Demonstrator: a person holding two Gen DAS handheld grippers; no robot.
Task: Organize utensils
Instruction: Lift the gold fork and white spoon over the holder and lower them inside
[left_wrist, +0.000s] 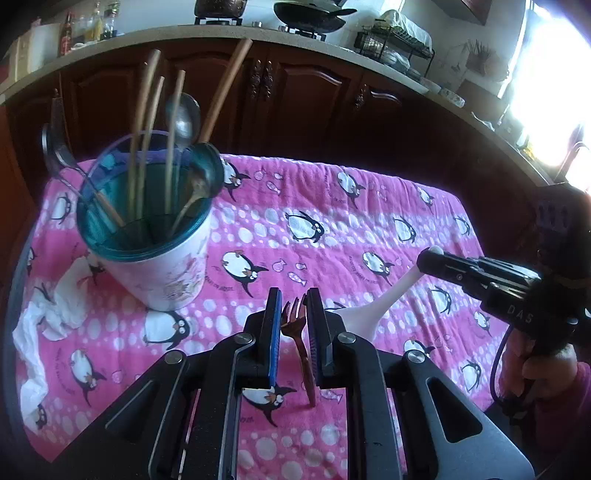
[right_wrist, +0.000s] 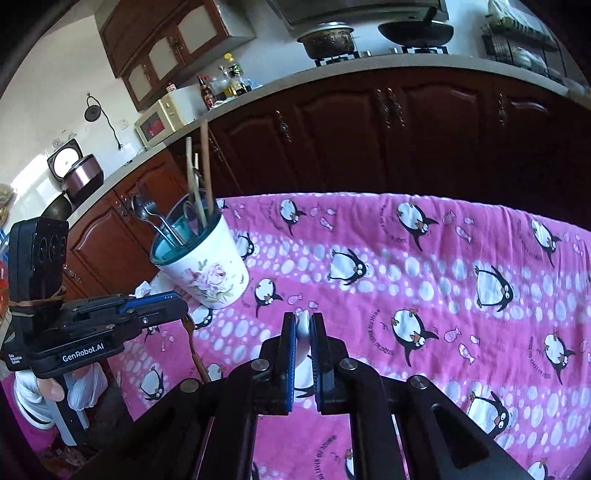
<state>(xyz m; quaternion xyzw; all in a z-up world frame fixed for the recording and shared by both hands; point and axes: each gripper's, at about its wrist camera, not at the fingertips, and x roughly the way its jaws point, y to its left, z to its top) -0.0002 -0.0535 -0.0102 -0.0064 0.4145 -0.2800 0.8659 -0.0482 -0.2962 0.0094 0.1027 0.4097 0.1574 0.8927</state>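
A white floral utensil holder (left_wrist: 162, 266) with a teal rim stands on the pink penguin cloth (left_wrist: 332, 229) at the left; it also shows in the right wrist view (right_wrist: 207, 269). It holds several wooden sticks and metal spoons. My left gripper (left_wrist: 293, 299) has its jaws around a brown fork (left_wrist: 301, 343), which leans against the right pad with a gap on the left. My right gripper (right_wrist: 303, 321) is shut on the handle of a white spoon (right_wrist: 303, 332). The spoon's bowl rests on the cloth in the left wrist view (left_wrist: 373, 310).
A crumpled white tissue (left_wrist: 44, 325) lies left of the holder. Dark wooden cabinets (left_wrist: 295, 92) and a counter with a stove, pans and bottles run behind the table. The left gripper's body (right_wrist: 92, 332) is at the left in the right wrist view.
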